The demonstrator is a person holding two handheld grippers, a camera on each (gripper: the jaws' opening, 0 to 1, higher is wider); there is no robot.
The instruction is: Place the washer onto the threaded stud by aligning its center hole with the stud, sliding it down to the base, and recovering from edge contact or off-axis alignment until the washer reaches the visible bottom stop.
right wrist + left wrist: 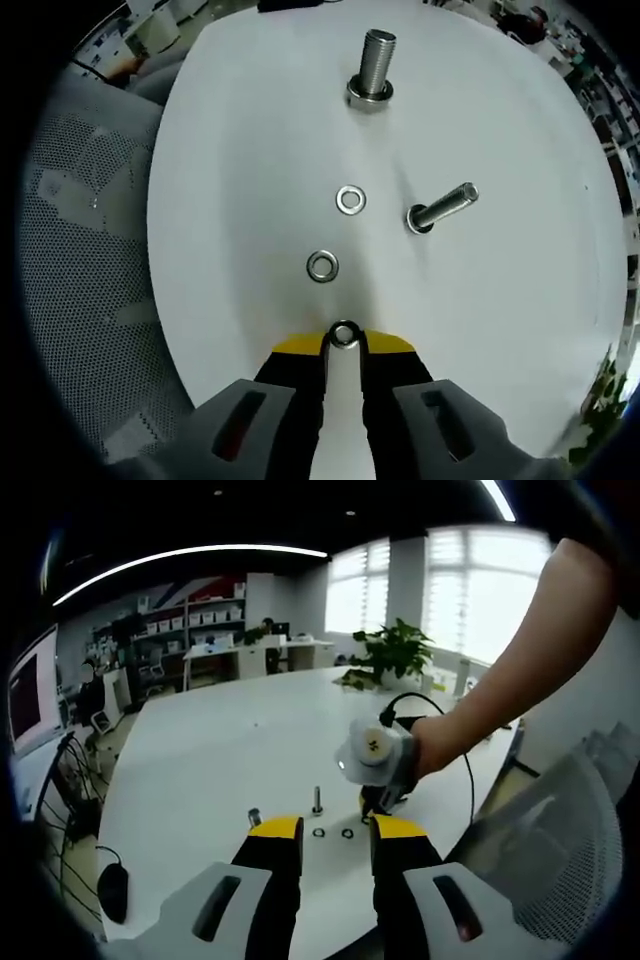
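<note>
1. Your right gripper (343,345) has bare white table (250,150) ahead on both sides of the parts.
2. Two loose washers (322,266) lie in line between it and the upright stud (371,68).
3. A second stud (440,209) leans just right of that line.
4. In the left gripper view, your forearm (520,670) and the right gripper cross the table's right side; the potted plant (392,652) stands well beyond.
</note>
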